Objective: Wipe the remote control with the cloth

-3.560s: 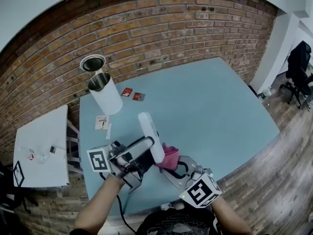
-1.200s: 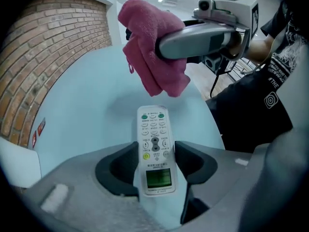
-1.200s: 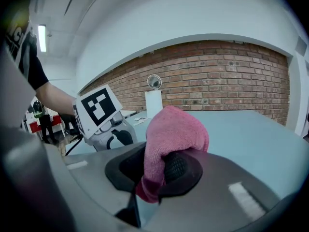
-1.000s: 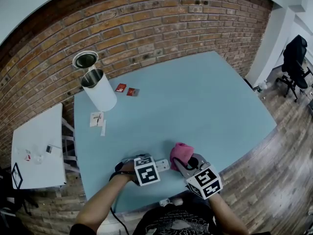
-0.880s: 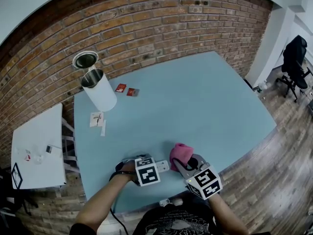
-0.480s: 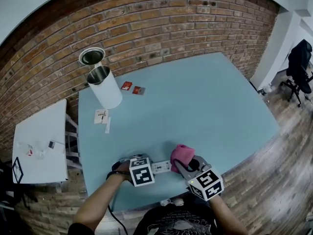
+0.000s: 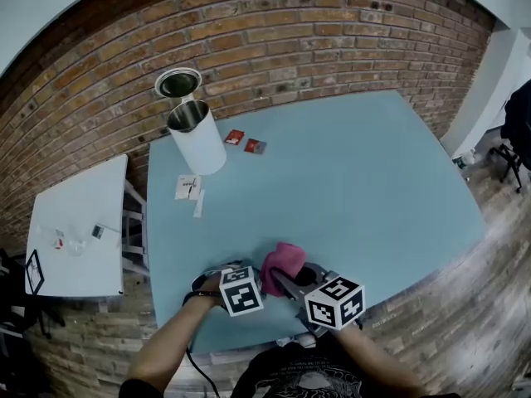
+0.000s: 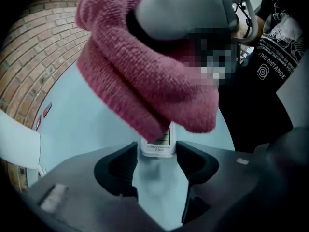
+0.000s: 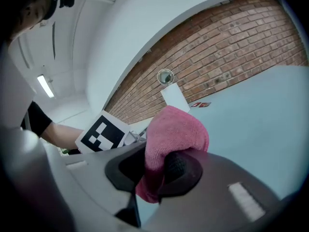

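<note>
Left gripper view | left tool (image 8: pixel 158 161) just opened round remote (image 8: pixel 157 147) | right tool (image 9: pixel 154 170) grips cloth (image 9: pixel 176 129) above

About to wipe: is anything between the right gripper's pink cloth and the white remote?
Nothing visible. The pink fleecy cloth in the right gripper hangs over the white plastic remote control on the blue table.

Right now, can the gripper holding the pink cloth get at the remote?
Probably yes. The cloth in the right gripper hangs over the remote, with nothing seen between them. The left gripper, its jaws just opened, stands round only the remote's near end.
</note>
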Action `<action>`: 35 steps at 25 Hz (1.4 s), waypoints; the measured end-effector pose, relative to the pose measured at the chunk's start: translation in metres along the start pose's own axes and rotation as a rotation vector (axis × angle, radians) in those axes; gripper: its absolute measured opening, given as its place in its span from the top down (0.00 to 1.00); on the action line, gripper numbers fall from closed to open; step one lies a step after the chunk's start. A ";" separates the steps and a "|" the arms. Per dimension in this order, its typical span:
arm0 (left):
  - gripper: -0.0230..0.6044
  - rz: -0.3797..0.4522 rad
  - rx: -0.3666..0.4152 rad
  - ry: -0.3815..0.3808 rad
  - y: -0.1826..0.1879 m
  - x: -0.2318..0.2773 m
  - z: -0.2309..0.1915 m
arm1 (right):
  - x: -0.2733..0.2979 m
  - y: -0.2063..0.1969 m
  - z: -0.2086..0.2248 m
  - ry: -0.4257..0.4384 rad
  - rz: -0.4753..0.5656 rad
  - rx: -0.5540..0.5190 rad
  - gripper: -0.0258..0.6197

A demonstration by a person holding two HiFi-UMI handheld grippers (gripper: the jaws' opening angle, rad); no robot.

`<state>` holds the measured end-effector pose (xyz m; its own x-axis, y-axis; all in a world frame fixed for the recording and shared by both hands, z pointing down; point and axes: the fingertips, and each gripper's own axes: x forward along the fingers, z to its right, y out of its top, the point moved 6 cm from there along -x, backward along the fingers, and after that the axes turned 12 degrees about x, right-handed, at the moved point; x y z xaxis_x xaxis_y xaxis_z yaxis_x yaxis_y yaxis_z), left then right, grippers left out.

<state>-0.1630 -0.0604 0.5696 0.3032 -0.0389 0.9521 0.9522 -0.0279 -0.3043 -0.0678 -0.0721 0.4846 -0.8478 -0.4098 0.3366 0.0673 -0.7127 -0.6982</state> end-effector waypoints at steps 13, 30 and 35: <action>0.58 0.005 -0.068 -0.037 -0.003 0.001 -0.001 | 0.041 -0.025 0.012 -0.029 -0.079 0.071 0.86; 0.58 -0.017 -0.075 -0.059 -0.003 0.003 -0.001 | 0.005 -0.018 0.048 -0.051 -0.061 0.121 0.86; 0.58 -0.019 -0.078 -0.059 -0.004 0.003 -0.001 | -0.007 -0.016 0.061 -0.071 -0.053 0.138 0.86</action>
<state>-0.1654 -0.0611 0.5737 0.2886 0.0214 0.9572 0.9527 -0.1062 -0.2849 -0.0311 -0.0922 0.5321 -0.8134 -0.4049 0.4178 0.0989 -0.8038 -0.5866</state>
